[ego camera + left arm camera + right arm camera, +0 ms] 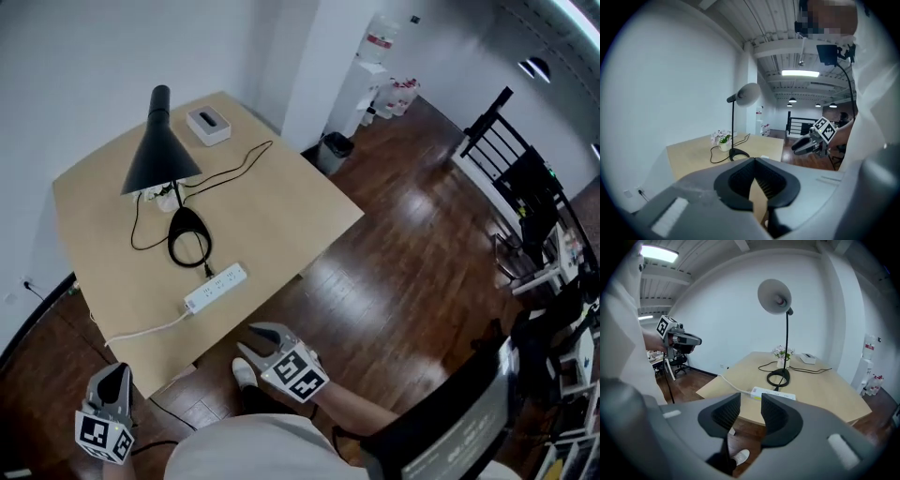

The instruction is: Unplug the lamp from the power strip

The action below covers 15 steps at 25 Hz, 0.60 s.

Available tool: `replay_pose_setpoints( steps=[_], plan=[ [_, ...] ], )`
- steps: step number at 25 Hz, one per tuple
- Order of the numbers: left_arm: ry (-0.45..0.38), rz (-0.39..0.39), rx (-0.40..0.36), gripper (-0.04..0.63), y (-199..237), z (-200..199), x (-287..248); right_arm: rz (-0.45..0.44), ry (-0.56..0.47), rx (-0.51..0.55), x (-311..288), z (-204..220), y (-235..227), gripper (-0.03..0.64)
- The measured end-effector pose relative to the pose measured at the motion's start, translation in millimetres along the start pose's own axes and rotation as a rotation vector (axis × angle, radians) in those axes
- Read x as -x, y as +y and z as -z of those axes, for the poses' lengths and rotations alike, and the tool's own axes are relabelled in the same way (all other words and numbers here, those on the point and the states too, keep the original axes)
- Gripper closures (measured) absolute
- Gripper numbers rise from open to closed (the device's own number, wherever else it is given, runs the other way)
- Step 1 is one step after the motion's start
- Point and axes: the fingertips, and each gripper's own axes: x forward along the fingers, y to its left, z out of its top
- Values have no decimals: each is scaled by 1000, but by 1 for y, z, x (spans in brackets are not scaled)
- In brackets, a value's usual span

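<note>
A black lamp [159,141] stands on the light wooden table [281,202], its ring base [187,234] near the middle. Its black cord ends in a plug [208,272] seated in the white power strip [216,287] by the table's near edge. Both grippers hang off the table, close to the person's body. My left gripper [114,373] is low at the left, shut and empty. The right gripper [251,339] is open and empty, short of the near edge. In the right gripper view the power strip [772,393] and lamp base [778,378] lie ahead, beyond the right gripper [751,399].
A white box [208,124] and a small flower vase [167,195] sit at the back of the table. The strip's white cable [141,330] runs off the left edge. A bin [334,148] stands beyond the far corner; a dark chair [469,412] is at my right.
</note>
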Motion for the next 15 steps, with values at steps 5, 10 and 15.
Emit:
replay_pose_setpoints(
  steps=[5,10,15],
  plan=[
    [-76,97,28,589,-44,19,70,62,-44,-9,53,-2,79,472],
    [-105,160,9,589,-79,52,130,70,-19,-41,93,22,168,472],
    [-105,164,4,589,-103,71,176,40,10,-18,122,37,223,471]
  ],
)
